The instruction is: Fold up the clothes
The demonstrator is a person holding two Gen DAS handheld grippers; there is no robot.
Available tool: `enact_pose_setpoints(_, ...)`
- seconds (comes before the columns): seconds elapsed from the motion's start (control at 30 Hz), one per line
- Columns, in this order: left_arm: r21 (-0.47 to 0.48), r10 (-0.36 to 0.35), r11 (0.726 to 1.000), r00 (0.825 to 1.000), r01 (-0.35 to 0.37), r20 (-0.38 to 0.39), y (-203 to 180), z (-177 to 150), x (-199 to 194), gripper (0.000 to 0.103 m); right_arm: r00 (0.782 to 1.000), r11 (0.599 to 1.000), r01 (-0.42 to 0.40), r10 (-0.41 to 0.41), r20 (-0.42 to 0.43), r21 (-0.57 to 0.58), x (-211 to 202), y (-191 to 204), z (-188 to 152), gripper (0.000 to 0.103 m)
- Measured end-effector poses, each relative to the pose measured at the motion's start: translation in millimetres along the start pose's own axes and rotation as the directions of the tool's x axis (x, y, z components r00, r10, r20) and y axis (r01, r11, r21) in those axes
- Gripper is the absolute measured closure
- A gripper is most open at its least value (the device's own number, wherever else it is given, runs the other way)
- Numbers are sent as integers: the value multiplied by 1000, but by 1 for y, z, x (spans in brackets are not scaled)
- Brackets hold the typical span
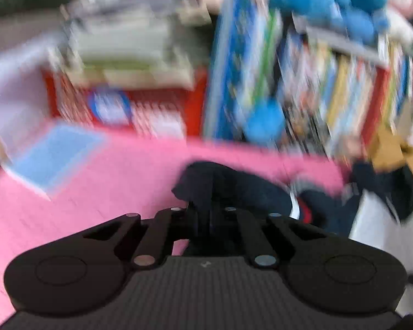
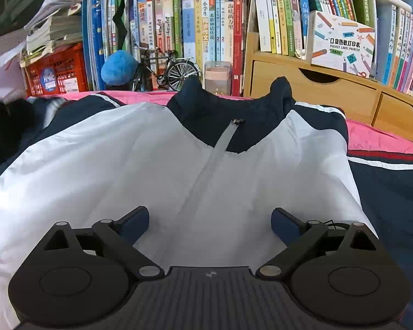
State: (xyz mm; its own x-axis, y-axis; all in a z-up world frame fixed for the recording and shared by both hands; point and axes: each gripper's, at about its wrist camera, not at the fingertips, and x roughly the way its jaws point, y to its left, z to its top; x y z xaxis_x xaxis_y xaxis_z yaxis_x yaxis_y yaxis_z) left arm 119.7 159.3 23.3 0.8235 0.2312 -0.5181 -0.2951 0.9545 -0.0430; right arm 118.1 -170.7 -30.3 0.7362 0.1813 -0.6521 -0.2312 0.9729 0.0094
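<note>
The left gripper [image 1: 206, 211] is clenched on a fold of dark navy cloth [image 1: 206, 184], a sleeve of the jacket [image 2: 157, 165], raised over the pink cover [image 1: 110, 170]; that view is blurred. Across the right wrist view, the red crate [image 2: 56, 73] sits at ten o'clock and the toy bicycle [image 2: 168, 68] at twelve. The white-and-navy jacket lies flat, zipper [image 2: 212, 159] up the middle. The right gripper [image 2: 209, 221] hangs released above its white front. Wooden drawers [image 2: 311, 90] stand at two o'clock.

Left wrist view smeared by motion blur — right sharp, evenly lit, fisheye-bowed.
</note>
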Motion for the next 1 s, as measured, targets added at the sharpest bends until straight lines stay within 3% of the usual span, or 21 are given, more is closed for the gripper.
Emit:
enact_pose_setpoints(0.07,-13,82,997,992,-81,93,18,21,-20,97,1000,1000,0,0,0,0,0,-1,0,6)
enact_pose_setpoints(0.17,-39,249,969,960,-246,128,50,37,-33,97,1000,1000,1,-1,-1,0,1,-1,0,5)
enact_pose_setpoints(0.27,79,410,906,909,-415,68,71,26,-18,95,1000,1000,3,-3,-3,1,2,-2,1,4)
enact_pose_setpoints(0.33,148,461,879,887,-454,-15,82,12,-1,92,1000,1000,5,-5,-5,3,3,-2,1,3)
enact_pose_setpoints(0.37,150,461,881,885,-448,-66,86,6,8,91,1000,1000,6,-6,-6,4,3,-2,1,2)
enact_pose_setpoints(0.5,57,342,940,935,-338,-99,85,-8,5,81,1000,1000,8,-8,-9,7,4,-3,1,0)
enact_pose_setpoints(0.6,42,293,956,955,-291,-42,66,-6,-20,76,1000,1000,7,-7,-8,8,5,-3,0,0)
enact_pose_setpoints(0.7,48,191,980,980,-194,58,38,-3,-59,67,1000,1000,6,-6,-8,7,5,-3,0,0)
enact_pose_setpoints(0.77,68,126,988,983,-135,131,16,-4,-85,38,1000,1000,5,-5,-8,6,5,-3,0,0)
enact_pose_setpoints(0.8,83,79,992,984,-94,159,5,-8,-99,32,1000,1000,5,-5,-7,6,5,-3,0,0)
enact_pose_setpoints(0.83,100,27,994,984,-45,175,-7,-12,-111,30,1000,1000,3,-3,-7,5,5,-4,0,0)
enact_pose_setpoints(0.9,131,-123,986,984,106,125,-30,-19,-118,28,1000,1000,0,0,-7,2,5,-4,-1,0)
enact_pose_setpoints(0.97,156,-258,957,964,245,67,-54,-27,-123,24,1000,1000,-2,2,-7,1,5,-5,-1,0)
enact_pose_setpoints(1.0,173,-276,947,961,269,17,-65,-34,-114,24,1000,1000,-3,3,-7,0,5,-5,-1,0)
